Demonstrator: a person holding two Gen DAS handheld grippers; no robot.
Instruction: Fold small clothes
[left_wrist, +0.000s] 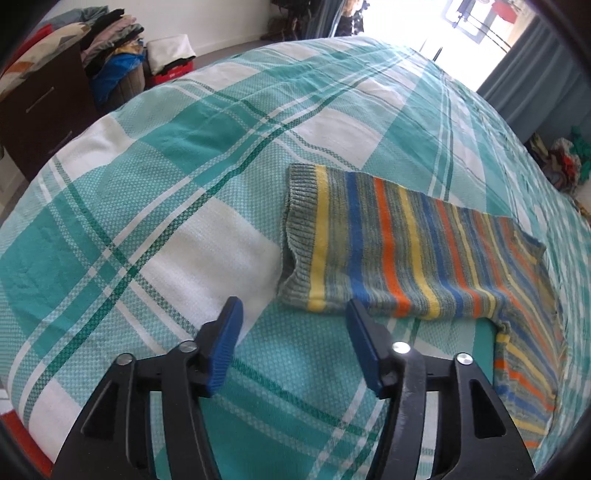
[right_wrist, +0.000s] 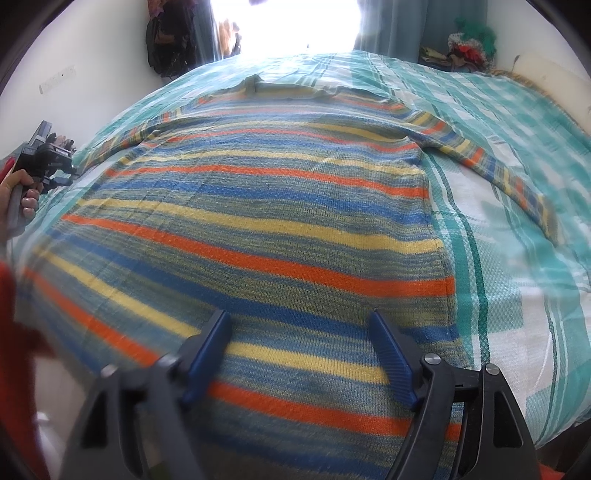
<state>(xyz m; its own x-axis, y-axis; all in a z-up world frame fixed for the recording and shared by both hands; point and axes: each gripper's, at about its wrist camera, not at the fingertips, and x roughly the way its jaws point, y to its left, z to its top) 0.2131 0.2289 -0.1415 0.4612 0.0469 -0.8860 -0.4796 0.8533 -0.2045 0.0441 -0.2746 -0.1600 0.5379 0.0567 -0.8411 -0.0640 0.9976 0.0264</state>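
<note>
No folds yet: striped sweater (right_wrist: 258, 229) flat on bed (left_wrist: 147, 184); both hand-held grippers (left_wrist: 291, 332) (right_wrist: 299, 343) wide open, empty, beside and over sweater hem.

A teal-and-white plaid woven bedspread (left_wrist: 207, 177) filled most of both views. At the upper left of the left wrist view stood a dark brown wooden drawer cabinet (left_wrist: 44, 118), with a heap of mixed folded clothes (left_wrist: 110, 33) behind it. Grey-blue curtains (left_wrist: 535, 74) hung at upper right beside a bright window (left_wrist: 476, 26).
</note>
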